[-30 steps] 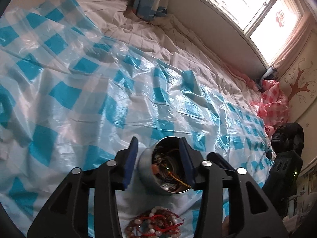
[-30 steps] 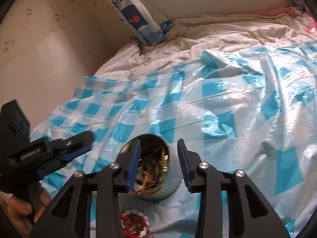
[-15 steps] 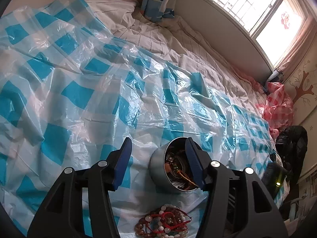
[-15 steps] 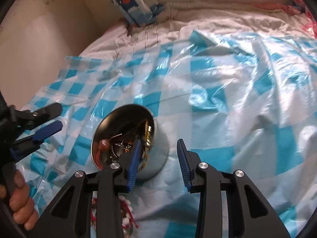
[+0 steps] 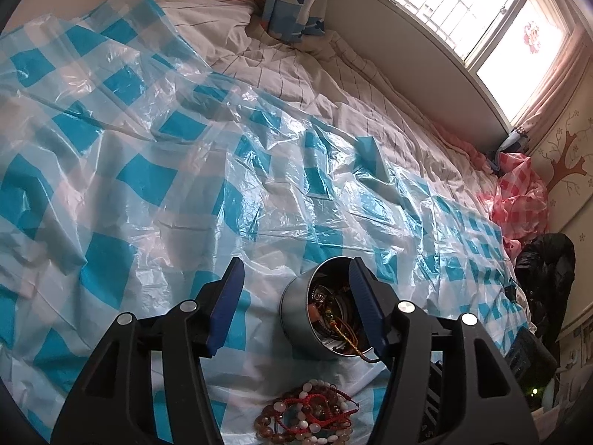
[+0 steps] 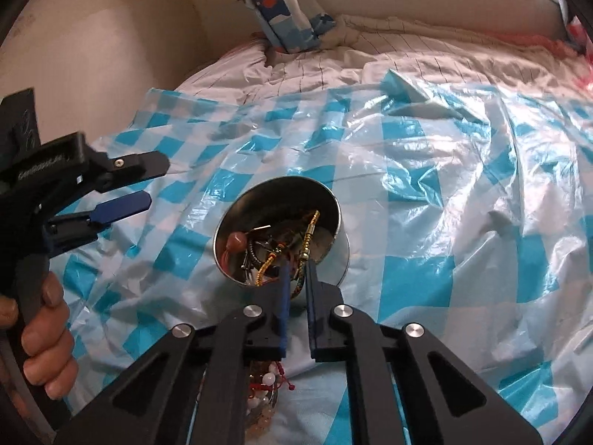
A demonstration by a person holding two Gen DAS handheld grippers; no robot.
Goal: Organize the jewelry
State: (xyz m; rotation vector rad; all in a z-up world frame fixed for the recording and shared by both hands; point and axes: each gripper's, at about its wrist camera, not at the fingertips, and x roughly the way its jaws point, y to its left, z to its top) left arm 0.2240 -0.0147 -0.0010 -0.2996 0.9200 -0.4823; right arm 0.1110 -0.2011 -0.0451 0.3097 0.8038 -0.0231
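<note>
The bed (image 5: 370,85) is lying under a crinkled blue-and-white checked plastic sheet (image 5: 155,170), with a blue patterned pillow (image 6: 285,11) propped at its far end against the wall, and a window (image 5: 481,11) is glowing beyond it.

On the sheet a round metal tin (image 6: 281,233) is sitting tilted, its open mouth turning toward the right wrist camera and its short axis leaning back toward the pillow. Inside, a tangle of jewelry is showing: a gold-coloured chain (image 6: 309,230) is running its length from the tin's middle out over the near rim.

The left gripper (image 5: 292,296) is hovering just beside the tin, its jaws opening; they are standing wider apart than a second ago, the right finger in front of the tin's rim and the left finger well clear of it, gripping nothing. A hand (image 6: 44,337) is squeezing its handle at the left edge of the right wrist view.

The right gripper (image 6: 296,278) is sitting at the tin's near rim, its jaws now clenched on a thin braided cord (image 6: 298,289) that is trailing over that rim; half a second ago they were standing apart.

Nearest the cameras, a heap of beaded bracelets (image 5: 311,415) with red cord is lying on the sheet, below the tin and between the gripper arms.
</note>
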